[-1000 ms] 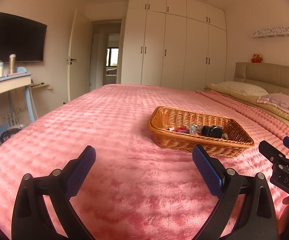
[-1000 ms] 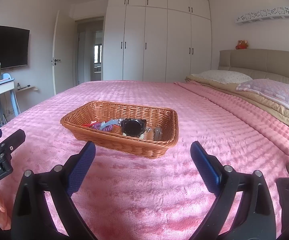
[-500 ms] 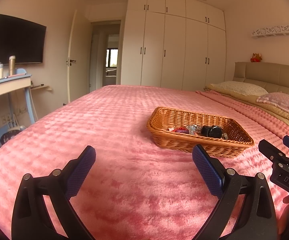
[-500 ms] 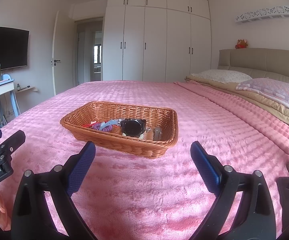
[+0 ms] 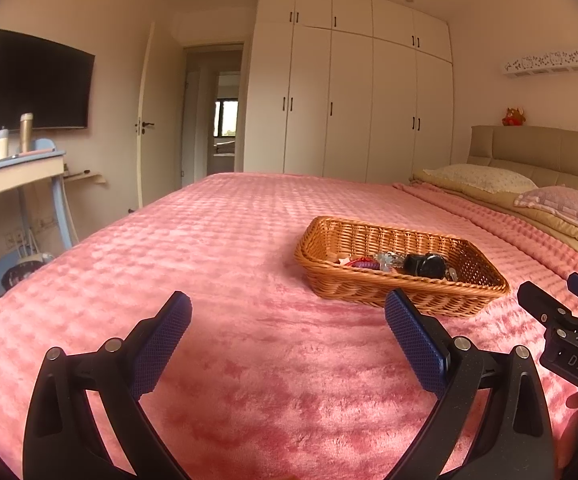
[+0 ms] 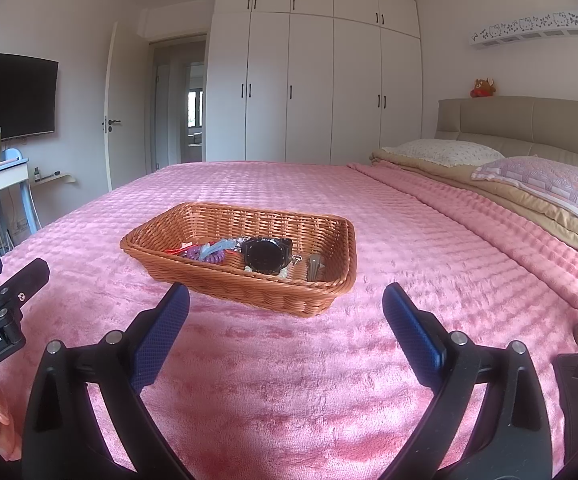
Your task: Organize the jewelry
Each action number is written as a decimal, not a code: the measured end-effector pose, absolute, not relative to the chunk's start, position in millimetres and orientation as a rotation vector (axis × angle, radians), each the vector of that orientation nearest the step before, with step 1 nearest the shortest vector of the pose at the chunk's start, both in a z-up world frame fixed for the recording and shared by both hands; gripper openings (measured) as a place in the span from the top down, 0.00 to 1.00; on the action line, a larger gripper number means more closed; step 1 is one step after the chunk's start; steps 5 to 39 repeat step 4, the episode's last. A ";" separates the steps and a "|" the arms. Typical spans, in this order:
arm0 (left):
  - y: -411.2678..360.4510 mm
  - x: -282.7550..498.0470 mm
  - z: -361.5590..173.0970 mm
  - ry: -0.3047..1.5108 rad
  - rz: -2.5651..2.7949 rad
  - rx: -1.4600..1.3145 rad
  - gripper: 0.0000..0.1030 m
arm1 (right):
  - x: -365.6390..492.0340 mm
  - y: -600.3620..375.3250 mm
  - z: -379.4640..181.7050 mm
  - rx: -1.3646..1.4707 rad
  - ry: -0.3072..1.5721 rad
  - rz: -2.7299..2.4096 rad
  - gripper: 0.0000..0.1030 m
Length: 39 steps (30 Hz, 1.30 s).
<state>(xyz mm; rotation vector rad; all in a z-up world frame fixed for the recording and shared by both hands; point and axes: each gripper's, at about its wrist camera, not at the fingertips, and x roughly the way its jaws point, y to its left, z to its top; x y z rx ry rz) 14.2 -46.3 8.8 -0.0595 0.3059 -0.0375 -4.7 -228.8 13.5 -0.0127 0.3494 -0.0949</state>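
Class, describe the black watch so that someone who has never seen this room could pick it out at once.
Start at the pink bedspread and find the wicker basket resting on it. Among the small items inside, the black watch lies towards the right, between a purple coiled band and a dull metal clip. It alone is black with a round face.
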 end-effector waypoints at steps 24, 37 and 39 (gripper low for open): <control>-46.5 14.0 9.0 0.306 -0.037 -0.059 0.08 | -4.6 -228.8 13.4 -0.013 0.350 -0.095 0.10; -46.5 14.0 9.0 0.306 -0.037 -0.059 0.08 | -4.6 -228.8 13.4 -0.013 0.350 -0.095 0.10; -46.5 14.0 9.0 0.306 -0.037 -0.059 0.08 | -4.6 -228.8 13.4 -0.013 0.350 -0.095 0.10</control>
